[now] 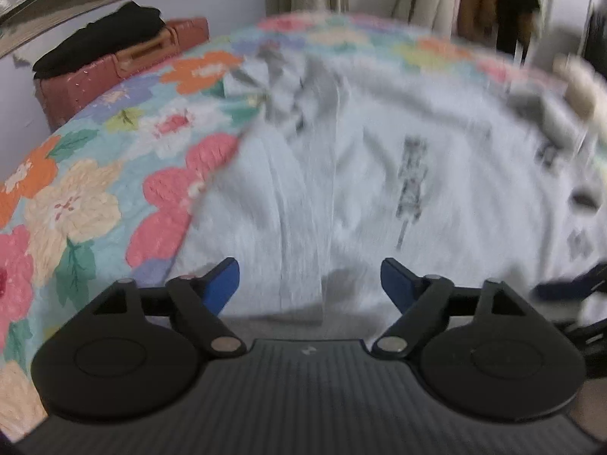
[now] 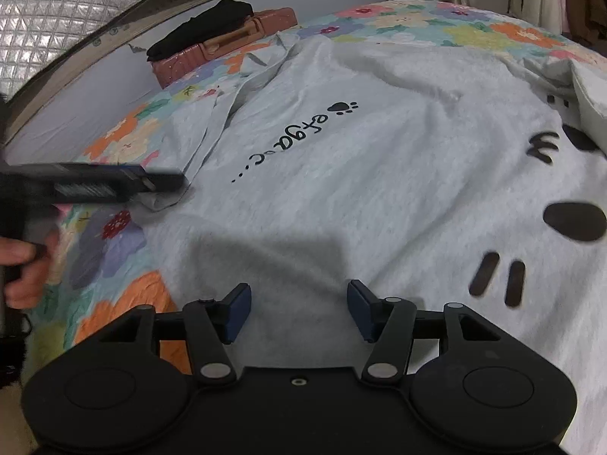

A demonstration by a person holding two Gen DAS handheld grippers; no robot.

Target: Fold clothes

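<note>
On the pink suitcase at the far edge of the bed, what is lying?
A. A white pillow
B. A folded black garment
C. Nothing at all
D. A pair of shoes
B: in the right wrist view a black garment lies on top of the pink suitcase, beyond the grey sweatshirt spread on the floral bedspread.

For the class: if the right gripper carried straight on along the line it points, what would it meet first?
Most likely the pale grey sweatshirt spread on the floral bedspread. The right gripper stands open with nothing between its pads, angled down at the plain fabric just ahead. Exact depth is unclear.
</note>
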